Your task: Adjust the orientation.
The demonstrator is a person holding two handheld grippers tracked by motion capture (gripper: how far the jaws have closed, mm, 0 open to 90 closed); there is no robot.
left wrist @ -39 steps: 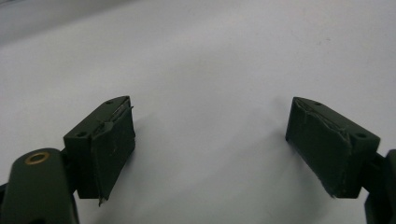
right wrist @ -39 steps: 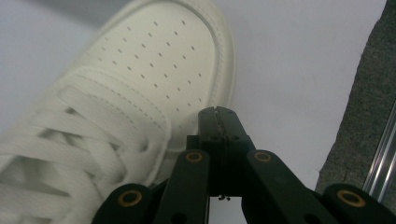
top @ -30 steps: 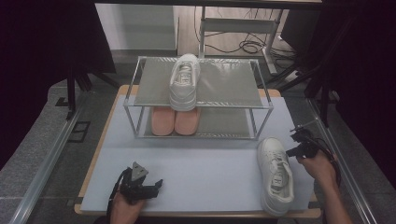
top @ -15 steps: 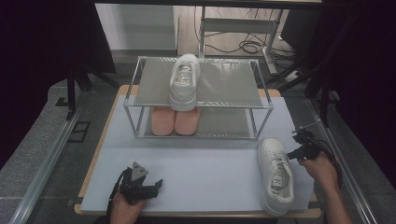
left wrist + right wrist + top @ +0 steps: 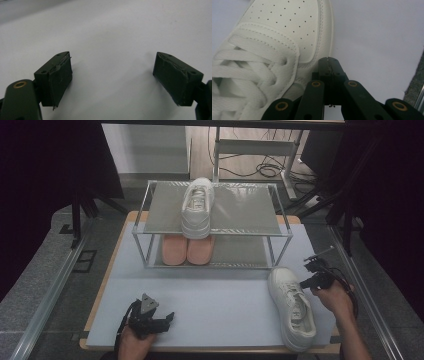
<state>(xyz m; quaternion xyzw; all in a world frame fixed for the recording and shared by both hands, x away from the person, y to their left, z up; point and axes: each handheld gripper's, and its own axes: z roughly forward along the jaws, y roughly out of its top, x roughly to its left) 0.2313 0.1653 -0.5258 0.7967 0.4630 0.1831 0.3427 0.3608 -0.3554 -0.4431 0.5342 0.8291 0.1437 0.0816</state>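
A white sneaker lies on the pale table mat at the front right, toe toward the rack. My right gripper is just right of it, jaws shut with nothing between them. In the right gripper view the shut tips sit close beside the sneaker, by its laces; I cannot tell if they touch. Another white sneaker stands on the top shelf of the wire rack. My left gripper rests at the front left, and in the left gripper view it is open over bare mat.
A pair of pink shoes sits on the rack's lower shelf, under the white one. The table's wooden edge runs along the left. Cables lie on the floor behind, and dark stands flank both sides.
The right gripper has edged slightly left, toward the sneaker on the table. The left gripper and both sneakers have stayed where they were.
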